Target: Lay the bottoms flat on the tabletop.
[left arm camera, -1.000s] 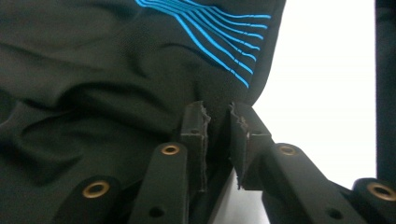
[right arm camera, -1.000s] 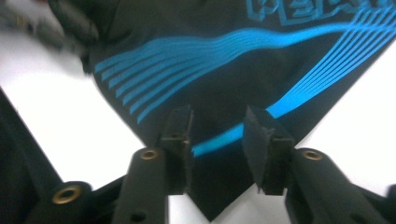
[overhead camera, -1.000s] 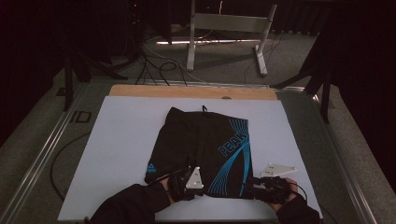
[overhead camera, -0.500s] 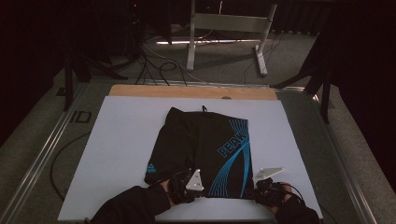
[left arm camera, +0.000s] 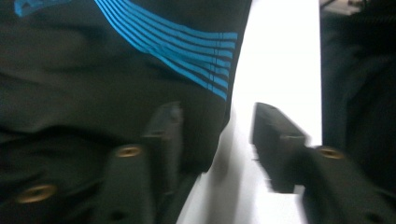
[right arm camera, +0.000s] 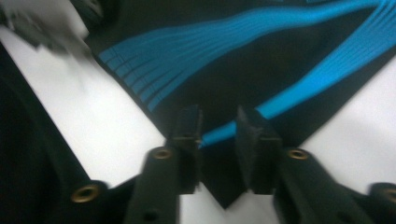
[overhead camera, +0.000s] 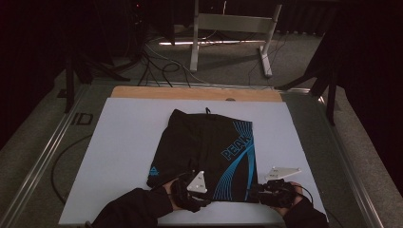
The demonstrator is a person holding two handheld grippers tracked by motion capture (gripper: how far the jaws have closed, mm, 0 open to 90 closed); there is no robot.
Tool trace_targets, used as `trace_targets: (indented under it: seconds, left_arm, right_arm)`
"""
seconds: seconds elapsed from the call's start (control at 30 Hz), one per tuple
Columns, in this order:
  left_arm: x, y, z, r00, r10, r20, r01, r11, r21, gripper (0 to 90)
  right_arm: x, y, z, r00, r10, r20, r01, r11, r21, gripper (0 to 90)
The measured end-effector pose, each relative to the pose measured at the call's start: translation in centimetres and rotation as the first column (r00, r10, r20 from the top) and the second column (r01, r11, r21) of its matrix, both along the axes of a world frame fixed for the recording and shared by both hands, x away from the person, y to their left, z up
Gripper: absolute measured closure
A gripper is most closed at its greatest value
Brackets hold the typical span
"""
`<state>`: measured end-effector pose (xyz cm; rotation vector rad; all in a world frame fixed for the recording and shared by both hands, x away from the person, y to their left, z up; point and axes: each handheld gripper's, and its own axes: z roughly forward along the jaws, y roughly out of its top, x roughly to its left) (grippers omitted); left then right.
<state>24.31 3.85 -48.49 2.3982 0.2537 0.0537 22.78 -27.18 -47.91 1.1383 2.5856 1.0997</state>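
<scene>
Shorts [overhead camera: 209, 154] lie flat on the white board [overhead camera: 123, 142], their near hem at both claws. The left gripper [left arm camera: 217, 130] has just been opening; its jaws stand apart over the hem's corner, fabric beside one jaw, not pinched. The right gripper [right arm camera: 218, 128] has also just been opening, jaws spread with a corner of the cloth between them. Beyond the claws, blue stripes curve past the word "PEAK" [overhead camera: 236, 147]. Farther off, a wooden strip [overhead camera: 190, 93] edges the board, then grey carpet [overhead camera: 228, 66], cables [overhead camera: 157, 66] and a white metal stand [overhead camera: 233, 28] in a dark room.

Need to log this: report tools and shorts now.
Both tools, left tool and right tool, just opening at near hem. Shorts flat on white board. Nothing blocking.
</scene>
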Motion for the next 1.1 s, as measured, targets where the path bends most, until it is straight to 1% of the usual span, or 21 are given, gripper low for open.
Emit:
trace_targets:
  seconds: [0.03, 0.1, 0.13, 0.17, 0.2, 0.27, 0.3, 0.33, 0.37, 0.4, 0.43, 0.47, 0.57, 0.63, 0.67, 0.7, 0.73, 0.83, 0.9, 1.03, 1.1]
  left_arm:
    - [0.1, 0.2, 0.4, 0.9999, 0.012, 0.000, -0.012, 0.9998, -0.017, 41.5]
    - [0.4, 0.7, 1.0, 0.9997, 0.015, -0.017, -0.016, 0.9988, -0.047, 34.2]
    - [0.6, 1.0, 1.3, 0.9998, 0.013, -0.016, -0.014, 0.9987, -0.050, 30.3]
    - [0.7, 1.2, 1.6, 0.9997, 0.011, -0.024, -0.012, 0.9981, -0.060, 26.3]
    - [0.9, 1.5, 1.8, 0.9996, 0.017, -0.023, -0.018, 0.9978, -0.064, 21.8]
    - [1.2, 2.1, 2.4, 0.9998, 0.017, -0.015, -0.018, 0.9968, -0.078, 15.3]
    - [1.3, 2.4, 2.7, 0.9998, 0.018, -0.013, -0.019, 0.9963, -0.084, 14.4]
    - [1.5, 2.7, 3.0, 0.9997, 0.017, -0.019, -0.019, 0.9960, -0.087, 10.8]
    - [1.7, 2.9, 3.4, 0.9997, 0.012, -0.020, -0.013, 0.9967, -0.080, 7.1]
    - [1.9, 3.2, 3.6, 0.9998, 0.016, -0.011, -0.017, 0.9974, -0.070, 4.0]
    - [2.1, 3.6, 3.9, 0.9997, 0.026, -0.004, -0.026, 0.9969, -0.074, 2.2]
    - [2.3, 4.0, 4.2, 0.9991, 0.042, -0.004, -0.042, 0.9951, -0.089, 2.1]
    - [2.9, 5.2, 4.9, 0.9972, 0.074, -0.009, -0.075, 0.9885, -0.132, 1.7]
    - [3.3, 5.9, 5.3, 0.9951, 0.098, -0.002, -0.098, 0.9836, -0.152, 1.5]
    - [3.5, 6.3, 5.5, 0.9936, 0.113, 0.001, -0.111, 0.9814, -0.157, 1.5]
    - [3.5, 6.3, 5.5, 0.9936, 0.113, 0.001, -0.111, 0.9814, -0.157, 1.6]
    - [3.9, 6.9, 5.7, 0.9913, 0.132, 0.009, -0.128, 0.9777, -0.166, 1.6]
    - [4.3, 7.6, 5.9, 0.9861, 0.165, 0.015, -0.160, 0.9707, -0.179, 1.6]
    - [4.5, 8.0, 5.9, 0.9836, 0.179, 0.019, -0.173, 0.9681, -0.181, 1.6]
    - [5.1, 8.9, 5.7, 0.9790, 0.204, 0.012, -0.198, 0.9614, -0.191, 1.6]
    - [5.6, 9.3, 5.5, 0.9736, 0.228, 0.011, -0.221, 0.9557, -0.194, 1.6]
  right_arm:
    - [0.0, -0.1, 0.3, 0.9998, -0.001, 0.021, 0.001, 1.000, 0.015, 57.1]
    - [0.1, -0.1, 0.9, 0.9986, -0.004, 0.053, 0.002, 0.999, 0.040, 48.2]
    - [0.1, -0.1, 1.2, 0.9977, -0.012, 0.066, 0.009, 0.998, 0.055, 46.3]
    - [0.2, -0.2, 1.5, 0.9965, -0.009, 0.083, 0.003, 0.998, 0.068, 43.1]
    - [0.2, -0.3, 1.7, 0.9959, -0.003, 0.090, -0.005, 0.996, 0.088, 37.5]
    - [0.4, -0.4, 2.2, 0.9946, 0.012, 0.103, -0.025, 0.992, 0.124, 31.3]
    - [0.5, -0.5, 2.4, 0.9930, 0.010, 0.118, -0.025, 0.991, 0.131, 29.6]
    - [0.6, -0.5, 2.7, 0.9912, 0.008, 0.132, -0.026, 0.991, 0.133, 26.7]
    - [0.7, -0.5, 2.9, 0.9904, 0.015, 0.137, -0.034, 0.990, 0.133, 23.4]
    - [0.8, -0.5, 3.1, 0.9877, 0.013, 0.156, -0.033, 0.991, 0.128, 20.0]
    - [0.9, -0.5, 3.4, 0.9870, 0.018, 0.160, -0.040, 0.990, 0.137, 17.7]
    - [1.0, -0.5, 3.6, 0.9857, 0.018, 0.168, -0.044, 0.987, 0.153, 15.3]
    - [1.5, -0.3, 4.2, 0.9810, 0.013, 0.193, -0.046, 0.985, 0.167, 12.8]
    - [1.7, 0.0, 4.5, 0.9761, 0.008, 0.217, -0.044, 0.986, 0.161, 10.7]
    - [1.8, 0.1, 4.5, 0.9743, 0.007, 0.225, -0.044, 0.986, 0.159, 10.7]
    - [1.8, 0.1, 4.5, 0.9743, 0.007, 0.225, -0.044, 0.986, 0.159, 10.7]
    - [2.0, 0.3, 4.6, 0.9744, 0.007, 0.225, -0.044, 0.986, 0.160, 10.7]
    - [2.7, 0.7, 4.7, 0.9717, 0.001, 0.236, -0.039, 0.987, 0.158, 10.7]
    - [3.0, 1.0, 4.7, 0.9713, 0.000, 0.238, -0.040, 0.986, 0.163, 10.7]
    - [3.5, 1.8, 4.8, 0.9643, 0.001, 0.265, -0.042, 0.988, 0.150, 10.7]
    - [4.0, 2.0, 4.8, 0.9580, -0.009, 0.287, -0.033, 0.989, 0.142, 10.7]
